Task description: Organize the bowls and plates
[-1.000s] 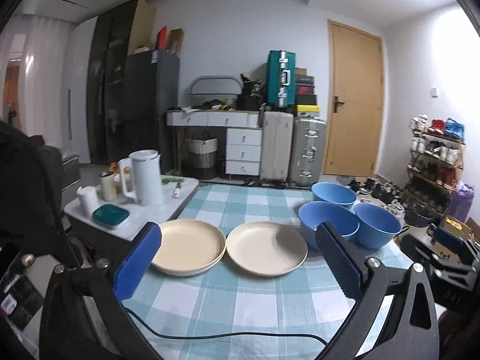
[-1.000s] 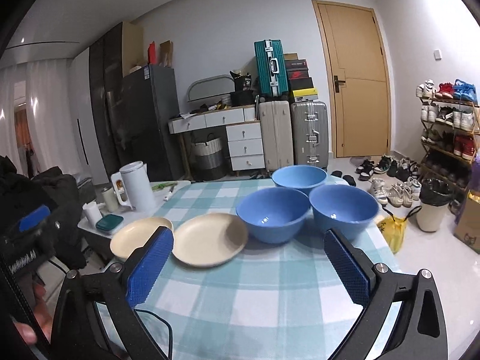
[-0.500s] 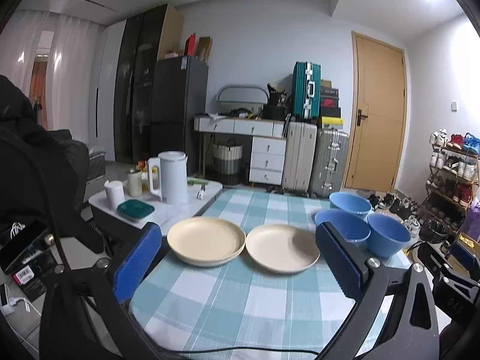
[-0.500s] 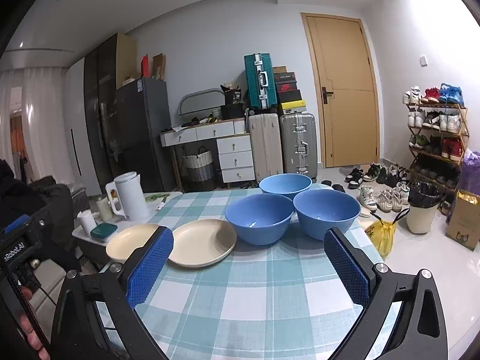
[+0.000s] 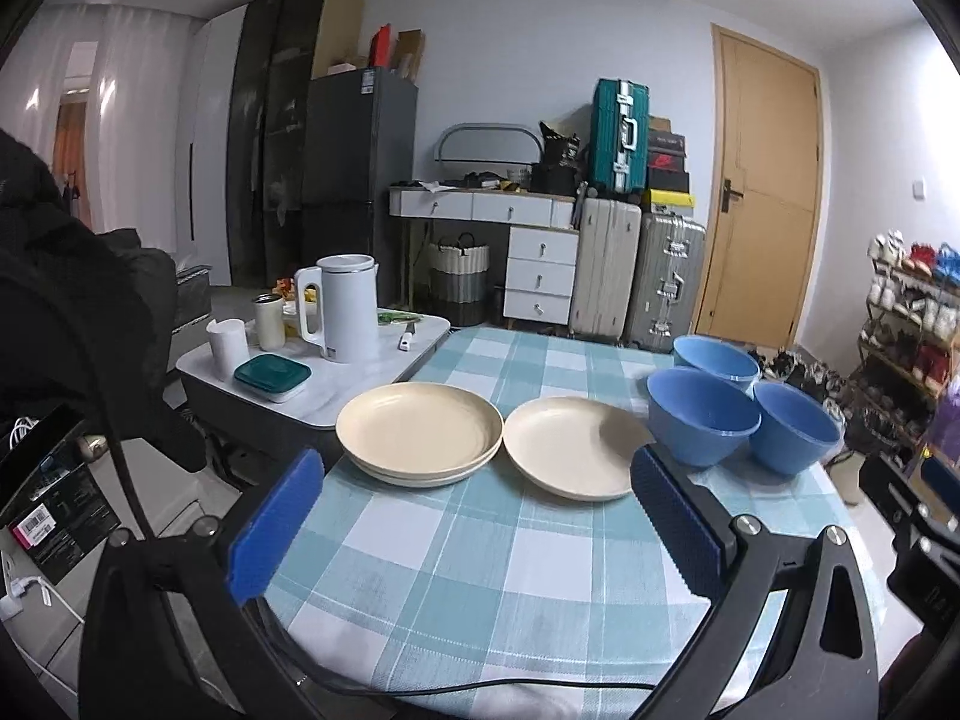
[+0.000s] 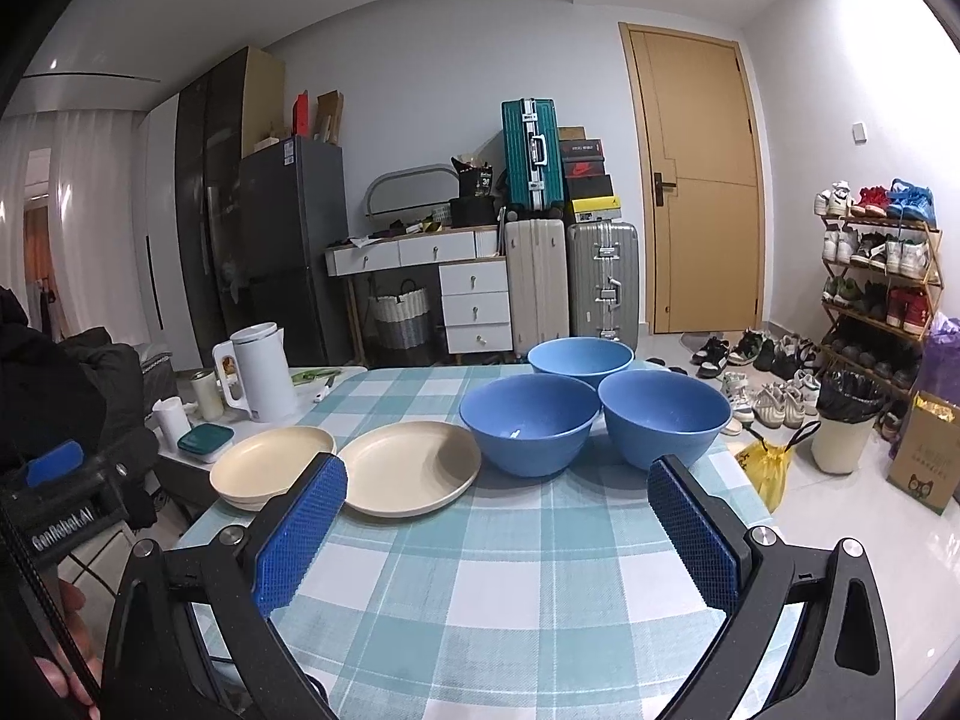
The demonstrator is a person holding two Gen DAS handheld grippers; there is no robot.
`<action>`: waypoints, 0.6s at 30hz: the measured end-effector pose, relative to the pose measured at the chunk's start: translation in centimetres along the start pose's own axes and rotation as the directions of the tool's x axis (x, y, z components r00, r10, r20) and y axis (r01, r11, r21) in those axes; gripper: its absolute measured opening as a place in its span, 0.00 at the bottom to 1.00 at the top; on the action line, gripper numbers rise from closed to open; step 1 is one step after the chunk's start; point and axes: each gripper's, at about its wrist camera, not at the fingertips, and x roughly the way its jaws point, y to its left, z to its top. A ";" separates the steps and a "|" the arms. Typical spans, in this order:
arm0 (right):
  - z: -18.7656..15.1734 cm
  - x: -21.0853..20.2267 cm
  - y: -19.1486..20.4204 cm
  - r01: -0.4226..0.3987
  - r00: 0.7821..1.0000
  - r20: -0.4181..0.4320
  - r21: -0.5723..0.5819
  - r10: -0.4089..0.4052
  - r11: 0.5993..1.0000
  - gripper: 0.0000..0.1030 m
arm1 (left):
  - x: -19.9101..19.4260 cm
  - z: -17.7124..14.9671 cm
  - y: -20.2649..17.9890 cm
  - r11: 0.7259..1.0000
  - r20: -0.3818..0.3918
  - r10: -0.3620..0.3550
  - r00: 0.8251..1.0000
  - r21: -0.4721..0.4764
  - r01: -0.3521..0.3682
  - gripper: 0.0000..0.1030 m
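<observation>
Probably light, stiff and slick, the single plate point(image 5: 573, 447) ahead of the left gripper point(image 5: 474, 531) wants a rim pinch, while both the left and right gripper point(image 6: 495, 531) hold jaws wide apart, empty.

On the checked desk point(image 5: 480, 552) before me, cream plates and blue bowls sit in a row. At left I see a stack of cream plates point(image 5: 419, 431), at least two deep; just beside it, rims nearly touching, a single cream plate point(image 5: 570, 445) lies flat. To its right I count three blue bowls clustered upright and empty: the near bowl point(image 6: 529, 421), the right bowl point(image 6: 665, 415) and the far bowl point(image 6: 580, 359) behind them.
</observation>
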 end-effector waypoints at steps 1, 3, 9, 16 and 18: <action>-0.1 0.1 0.1 0.002 1.000 -0.002 -0.003 -0.002 1.000 0.99 | 0.2 -0.2 -0.1 1.000 -0.008 0.002 1.000 0.011 -0.002 1.00; -0.2 0.3 0.2 0.004 1.000 -0.004 -0.007 -0.004 1.000 0.99 | 0.8 -0.5 -0.4 1.000 -0.025 0.002 1.000 0.027 -0.001 1.00; -0.7 1.3 0.4 0.001 1.000 -0.026 -0.008 -0.001 1.000 0.99 | 2.2 -0.9 -0.5 0.999 -0.068 -0.019 0.998 0.025 0.021 1.00; -1.2 3.2 0.8 -0.007 0.998 -0.063 -0.009 0.006 1.000 0.99 | 3.6 -1.2 -0.9 0.998 -0.085 -0.019 0.996 0.057 0.024 1.00; -1.4 4.0 0.9 -0.014 0.997 -0.074 -0.014 0.013 1.000 0.99 | 4.1 -1.0 -0.8 0.997 -0.089 -0.035 0.995 0.065 0.041 1.00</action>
